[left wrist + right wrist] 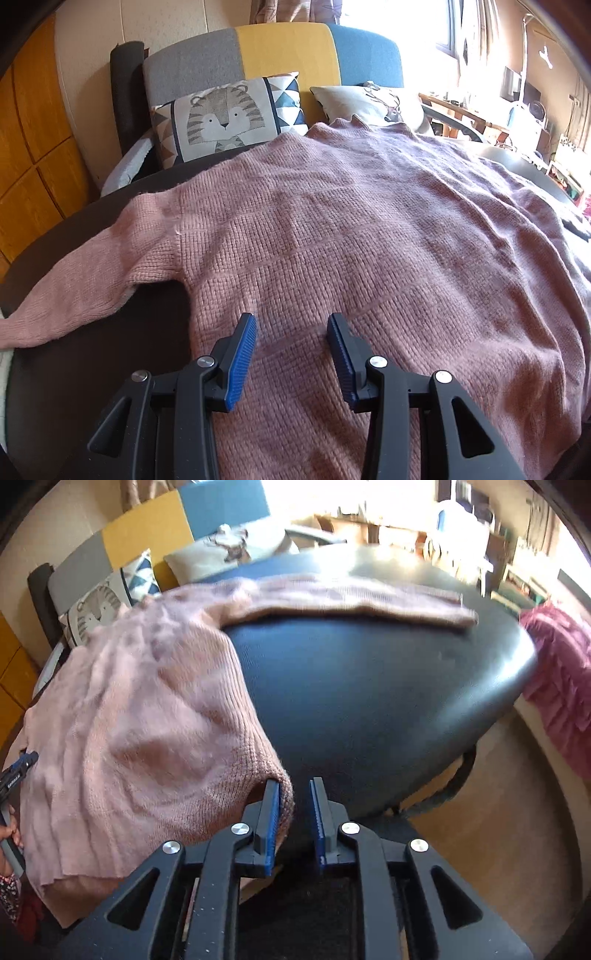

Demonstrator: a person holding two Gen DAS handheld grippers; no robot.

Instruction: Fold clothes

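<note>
A pink knit sweater (332, 229) lies spread over a dark round table (92, 354). One sleeve (74, 291) trails off to the left. My left gripper (291, 323) hovers open just above the sweater's lower body, with nothing between its blue pads. In the right wrist view the sweater (140, 720) is bunched on the left and its other sleeve (351, 598) stretches across the far tabletop (369, 701). My right gripper (294, 788) is open at the ribbed hem corner (285, 805), which rests against the left pad. The left gripper (18, 768) shows at the left edge, held by a hand.
A sofa with a grey, yellow and blue back (277, 51) stands behind the table, holding a tiger cushion (225, 118) and a deer cushion (373, 103). A magenta ruffled cloth (561, 683) hangs at the right. A cluttered desk (480, 114) sits by the window.
</note>
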